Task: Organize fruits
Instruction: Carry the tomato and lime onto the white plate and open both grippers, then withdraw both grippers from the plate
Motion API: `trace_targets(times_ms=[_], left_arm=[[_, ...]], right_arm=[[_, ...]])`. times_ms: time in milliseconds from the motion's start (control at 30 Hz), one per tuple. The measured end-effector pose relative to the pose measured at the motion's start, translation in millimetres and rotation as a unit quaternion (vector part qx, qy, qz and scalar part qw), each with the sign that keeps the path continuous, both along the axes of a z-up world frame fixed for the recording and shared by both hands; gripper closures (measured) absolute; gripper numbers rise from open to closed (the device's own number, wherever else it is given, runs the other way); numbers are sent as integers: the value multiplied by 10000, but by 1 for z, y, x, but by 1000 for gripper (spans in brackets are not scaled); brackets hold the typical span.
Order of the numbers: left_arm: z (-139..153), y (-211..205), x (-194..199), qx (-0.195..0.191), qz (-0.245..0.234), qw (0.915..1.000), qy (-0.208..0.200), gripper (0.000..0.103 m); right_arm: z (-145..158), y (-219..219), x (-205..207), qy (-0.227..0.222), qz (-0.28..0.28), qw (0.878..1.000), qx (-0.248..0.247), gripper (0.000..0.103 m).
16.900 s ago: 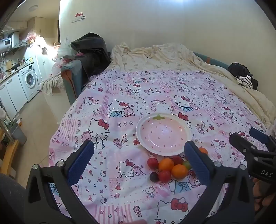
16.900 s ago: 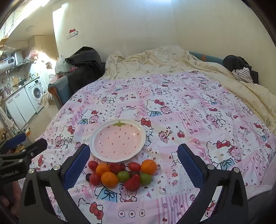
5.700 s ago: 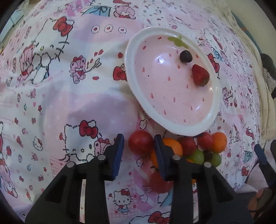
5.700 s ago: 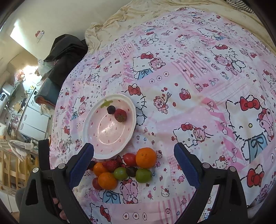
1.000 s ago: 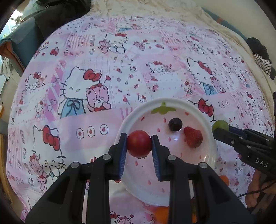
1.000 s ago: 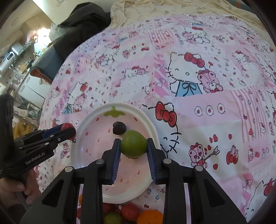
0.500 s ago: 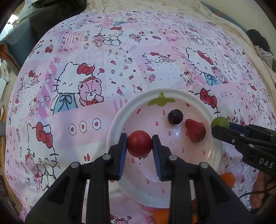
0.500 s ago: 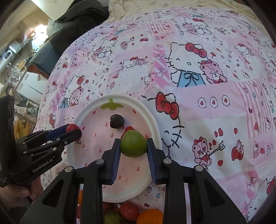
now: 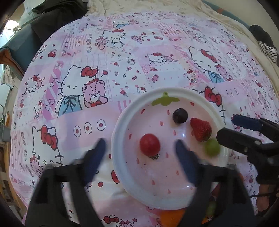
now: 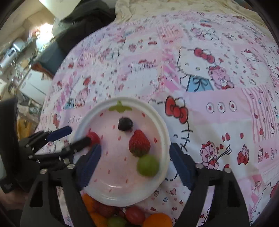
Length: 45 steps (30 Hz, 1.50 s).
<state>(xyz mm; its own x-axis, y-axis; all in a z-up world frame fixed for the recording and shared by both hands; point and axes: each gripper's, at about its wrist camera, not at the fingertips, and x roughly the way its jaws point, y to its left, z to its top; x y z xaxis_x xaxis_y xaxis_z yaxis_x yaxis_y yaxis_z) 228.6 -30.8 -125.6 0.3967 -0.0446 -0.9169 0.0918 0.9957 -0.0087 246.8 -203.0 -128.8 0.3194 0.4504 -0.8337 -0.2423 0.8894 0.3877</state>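
A pink strawberry-patterned plate (image 9: 122, 120) (image 10: 162, 122) lies on a Hello Kitty cloth. In it are a dark grape (image 9: 180, 115) (image 10: 125, 123), a strawberry (image 9: 200, 129) (image 10: 139, 142), a red round fruit (image 9: 149, 144) (image 10: 93, 137) and a green round fruit (image 9: 212, 147) (image 10: 147, 165). My left gripper (image 9: 139, 155) is open, its jaws wide on either side of the red fruit. My right gripper (image 10: 134, 164) is open over the plate, with the green fruit loose between its jaws. Each gripper shows in the other's view, the right (image 9: 244, 132) and the left (image 10: 69, 138).
Several loose fruits, orange, red and green, lie on the cloth just in front of the plate (image 10: 122, 218) (image 9: 171, 217). Dark clothing (image 9: 52, 15) and a cream blanket (image 9: 157, 5) lie at the far end. The cloth falls away at the left edge.
Both grippers have opened. The red fruit has left the left jaws and lies in the plate; the green fruit has left the right jaws and lies near the plate's right rim.
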Motion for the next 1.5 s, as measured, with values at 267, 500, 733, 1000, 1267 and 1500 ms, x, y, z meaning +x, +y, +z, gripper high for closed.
trace_targets(times_ms=[267,500,733,1000,1267,1500], left_arm=[[15,4,-1,0,126,9993,-365,16],[29,15,-11,-155,339,9977,-574,16],[54,23,-29,-132,515,9945,-906,16],[80,32,-53,-48,561,9912,-1198,16],[88,49,-87,-506,746,9883,-1232,16],[77,49,-106,-854,777,9905,-747,13]], right_arm=[[12,-10,3,-122,-172,9997,133,18],[33,-11,-4,-384,-230,9989,102,18],[56,-17,-27,-586,-314,9977,109,18],[74,-25,-59,-734,-480,9961,141,18],[79,-43,-92,-716,-805,9938,273,18],[74,-52,-121,-566,-939,9935,308,18]])
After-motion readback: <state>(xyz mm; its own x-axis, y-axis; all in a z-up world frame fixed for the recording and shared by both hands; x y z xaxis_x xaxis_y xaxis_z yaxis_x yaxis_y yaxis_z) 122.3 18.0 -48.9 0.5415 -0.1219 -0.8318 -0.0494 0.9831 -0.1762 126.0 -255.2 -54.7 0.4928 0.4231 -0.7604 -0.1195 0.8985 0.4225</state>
